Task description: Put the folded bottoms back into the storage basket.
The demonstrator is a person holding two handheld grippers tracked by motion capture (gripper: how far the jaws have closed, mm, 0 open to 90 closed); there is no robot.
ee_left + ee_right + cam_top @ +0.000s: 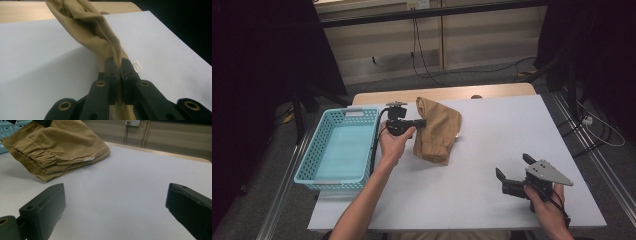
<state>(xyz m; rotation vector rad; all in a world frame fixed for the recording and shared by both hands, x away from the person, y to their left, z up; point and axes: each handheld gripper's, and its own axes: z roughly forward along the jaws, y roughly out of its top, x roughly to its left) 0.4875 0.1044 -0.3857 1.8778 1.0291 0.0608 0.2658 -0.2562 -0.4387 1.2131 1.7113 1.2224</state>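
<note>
The left gripper [421, 122] is clamped on the folded tan cloth garment [437, 130], lifting one edge just beside the turquoise perforated plastic basket [317, 150]. The right gripper [513, 170] hangs open, well apart. Judged next: carry the garment over the basket and release.

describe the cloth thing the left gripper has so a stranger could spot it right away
On the white table, look just right of the turquoise perforated plastic basket. The folded tan fabric garment lies there, one edge pinched in the shut left gripper. Its elastic gathered hem and small white tag mark it; it is the table's only cloth.
</note>
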